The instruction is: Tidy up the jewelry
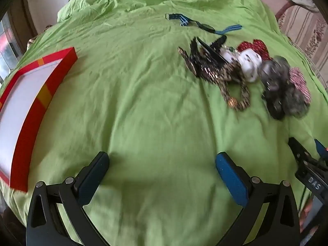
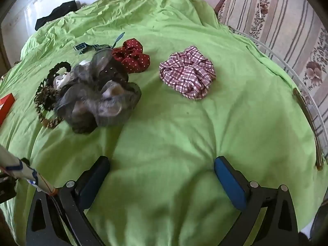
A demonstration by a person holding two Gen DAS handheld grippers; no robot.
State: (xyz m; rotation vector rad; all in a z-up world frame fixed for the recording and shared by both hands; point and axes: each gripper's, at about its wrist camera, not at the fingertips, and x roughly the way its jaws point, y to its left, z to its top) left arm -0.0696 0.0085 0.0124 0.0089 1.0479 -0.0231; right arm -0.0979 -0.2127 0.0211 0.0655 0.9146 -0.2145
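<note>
A heap of accessories lies on the green bedsheet (image 1: 143, 102): a grey sheer scrunchie (image 1: 285, 88) (image 2: 102, 94), a red dotted scrunchie (image 1: 256, 47) (image 2: 131, 56), a white piece (image 1: 250, 63), leopard-print and black bands (image 1: 217, 69) (image 2: 47, 96). A plaid scrunchie (image 2: 188, 71) lies apart to the right. A blue striped strap (image 1: 196, 23) lies farther back. A red box (image 1: 30, 106) with a white inside sits at the left. My left gripper (image 1: 162, 164) is open above bare sheet, well short of the heap. My right gripper (image 2: 162, 168) is open, empty, short of the plaid scrunchie.
A striped floral sofa (image 2: 287, 24) stands beyond the bed's right edge, with a curved metal rail (image 2: 307, 110) along it. Dark clothing (image 2: 55, 14) lies at the far end. The right tool's body (image 1: 309, 164) shows at the left view's right edge.
</note>
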